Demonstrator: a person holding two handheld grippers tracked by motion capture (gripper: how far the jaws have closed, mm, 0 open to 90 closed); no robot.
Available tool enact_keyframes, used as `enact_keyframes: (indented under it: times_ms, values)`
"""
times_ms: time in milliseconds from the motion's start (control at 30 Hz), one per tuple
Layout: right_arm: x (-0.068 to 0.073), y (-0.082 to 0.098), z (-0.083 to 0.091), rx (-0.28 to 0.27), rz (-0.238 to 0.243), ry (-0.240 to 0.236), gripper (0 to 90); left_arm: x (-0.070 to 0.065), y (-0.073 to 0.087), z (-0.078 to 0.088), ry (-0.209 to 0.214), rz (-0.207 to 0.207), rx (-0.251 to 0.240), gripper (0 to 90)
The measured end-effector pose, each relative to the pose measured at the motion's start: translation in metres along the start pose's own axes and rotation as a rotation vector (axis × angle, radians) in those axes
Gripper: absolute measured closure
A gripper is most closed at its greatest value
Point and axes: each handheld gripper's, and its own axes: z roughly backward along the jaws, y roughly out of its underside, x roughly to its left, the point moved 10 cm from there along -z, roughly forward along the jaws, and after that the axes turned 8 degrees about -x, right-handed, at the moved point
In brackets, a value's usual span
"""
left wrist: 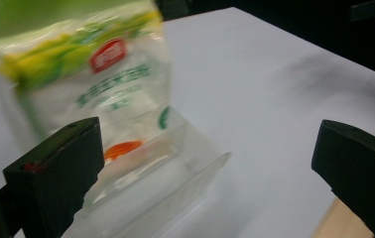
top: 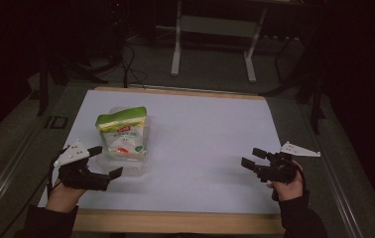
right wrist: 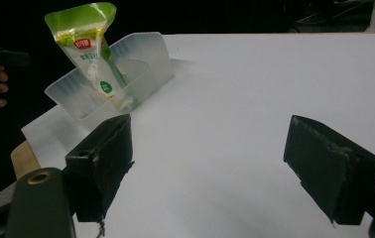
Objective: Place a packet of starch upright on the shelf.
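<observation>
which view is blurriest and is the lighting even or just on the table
The left gripper view is blurriest: the green and clear bag is smeared and the clear tray soft. The right gripper view shows the bag sharply. In the high view the white table is lit while the surroundings are dark.

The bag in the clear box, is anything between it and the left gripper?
Nothing visible is. The left gripper sits with its jaws open just beside the clear box, and the bag stands upright inside it. Between jaws and bag there is only the box's own low wall.
</observation>
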Motion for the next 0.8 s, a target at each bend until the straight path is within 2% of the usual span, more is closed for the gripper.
enact_keyframes:
  times_ms: [367, 500, 700, 800]
  values:
    - [0.007, 0.003, -0.001, 0.005, 0.029, -0.011, 19.1, -0.041, 0.000, -0.025, 0.142, -0.032, 0.000, 0.2]
    - [0.010, 0.006, -0.001, 0.011, 0.021, -0.018, 19.0, -0.052, 0.000, -0.035, 0.183, -0.046, -0.008, 0.3]
    - [0.014, 0.015, -0.001, 0.033, 0.032, -0.021, 18.9, -0.072, 0.003, -0.052, 0.257, -0.075, 0.012, 0.2]
    - [0.016, 0.019, -0.003, 0.039, 0.021, -0.028, 18.7, -0.081, 0.004, -0.059, 0.309, -0.081, 0.010, 0.3]
